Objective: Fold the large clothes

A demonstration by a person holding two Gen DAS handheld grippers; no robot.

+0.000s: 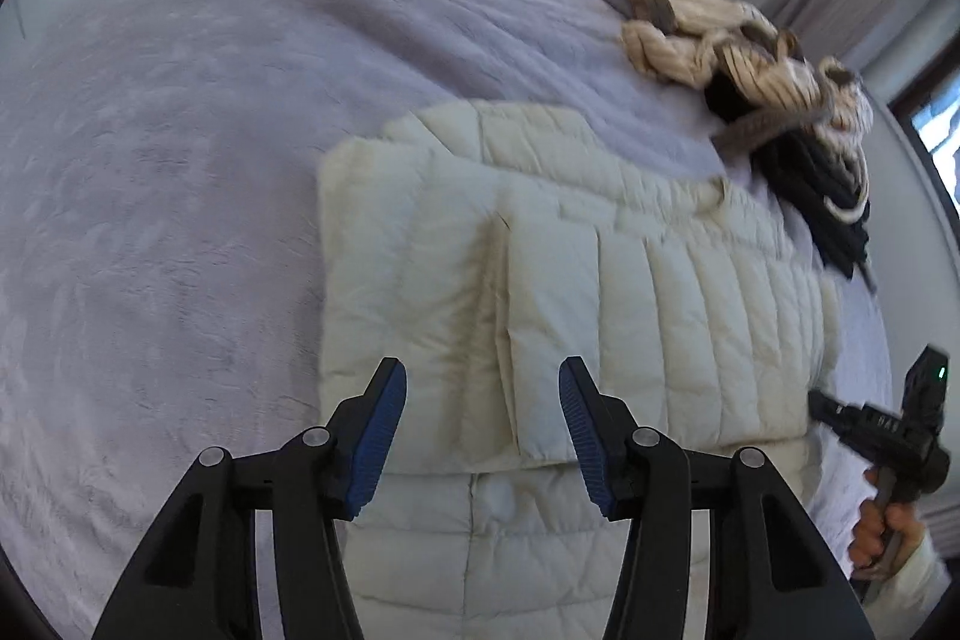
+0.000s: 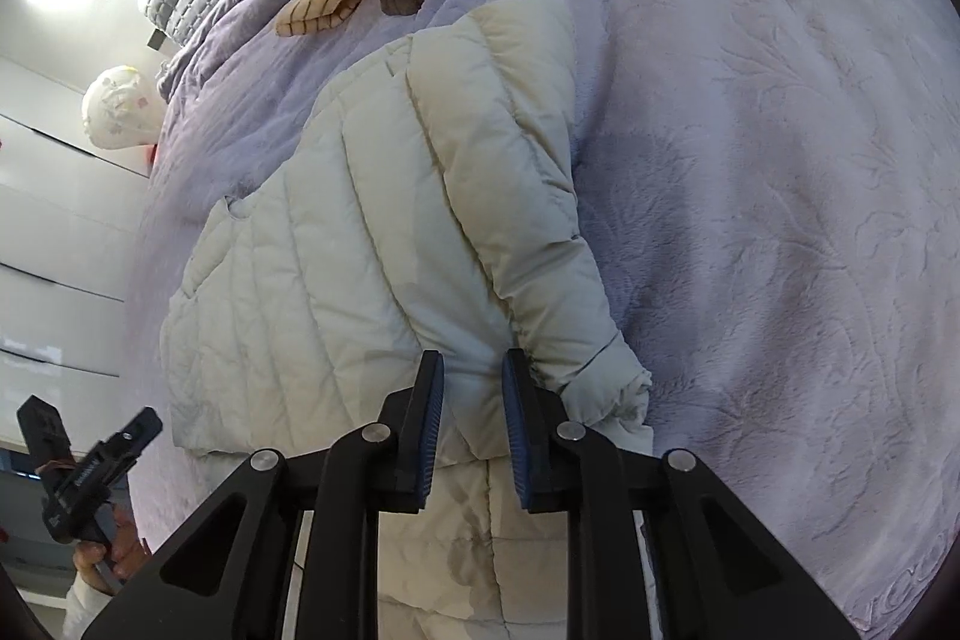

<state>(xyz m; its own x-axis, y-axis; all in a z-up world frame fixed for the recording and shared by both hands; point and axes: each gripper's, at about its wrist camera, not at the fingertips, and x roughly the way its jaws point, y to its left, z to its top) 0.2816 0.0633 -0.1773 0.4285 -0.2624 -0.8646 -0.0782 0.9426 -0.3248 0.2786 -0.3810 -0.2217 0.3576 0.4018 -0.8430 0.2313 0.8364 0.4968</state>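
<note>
2 grippers over a cream quilted puffer jacket (image 1: pixel 600 292) on a lilac plush blanket (image 1: pixel 180 160): left gripper (image 1: pixel 483 430) jaws wide, empty; right gripper (image 2: pixel 473 421) jaws narrow, around jacket fabric.

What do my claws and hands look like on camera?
Both claws, left and right, are black linkages with silver pivot pins and ribbed blue pads. The right unit shows a green light. Bare hands grip the handles; sleeves look white.

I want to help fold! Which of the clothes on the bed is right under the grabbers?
The puffy cream quilted jacket, spread flat below both grippers. The beige striped knit garment and the black garment lie bunched farther away.
</note>
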